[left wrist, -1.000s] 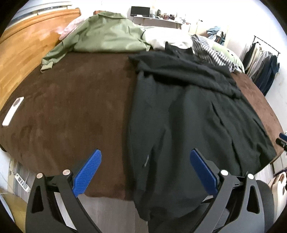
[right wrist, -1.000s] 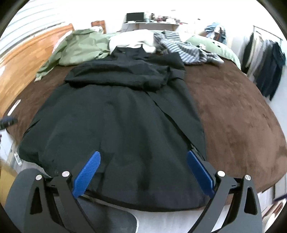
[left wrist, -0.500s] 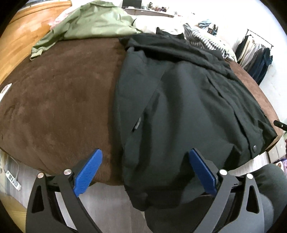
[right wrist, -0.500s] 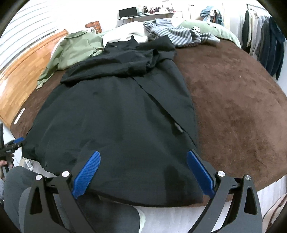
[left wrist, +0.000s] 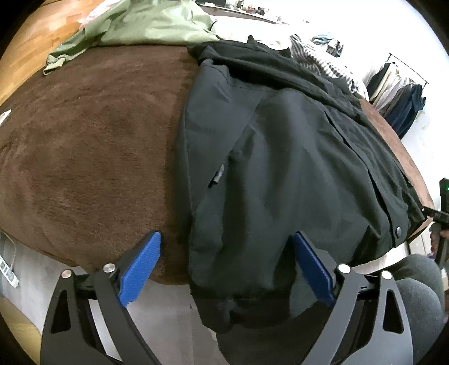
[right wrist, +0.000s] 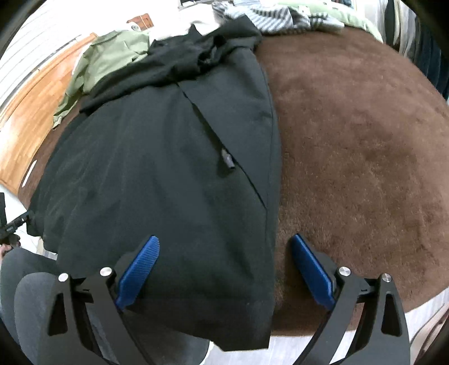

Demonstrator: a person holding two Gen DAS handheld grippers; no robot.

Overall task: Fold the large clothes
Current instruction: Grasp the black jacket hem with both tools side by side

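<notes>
A large black jacket (left wrist: 280, 154) lies spread flat on a brown bed cover (left wrist: 84, 140), its hem hanging over the near edge. My left gripper (left wrist: 226, 235) hovers at the hem's left corner. Its blue pads (left wrist: 140, 264) straddle the fabric without pressing it, and the jaws are closing. In the right wrist view the same jacket (right wrist: 154, 168) fills the left half. My right gripper (right wrist: 224, 238) stands open over the hem's right corner, one pad above the cloth and the other above the brown cover (right wrist: 350, 140).
A green garment (left wrist: 146, 25) and a striped one (right wrist: 275, 16) lie at the far end of the bed. A wooden headboard (right wrist: 25, 112) runs along the left. A clothes rack (left wrist: 398, 89) stands at the right. The person's grey-trousered knee (left wrist: 415, 280) is by the bed edge.
Both grippers have sunk toward the near hem of the jacket, which now looms larger in each view. The right one also shifted to the hem's right corner. The left jaws narrowed slightly.
</notes>
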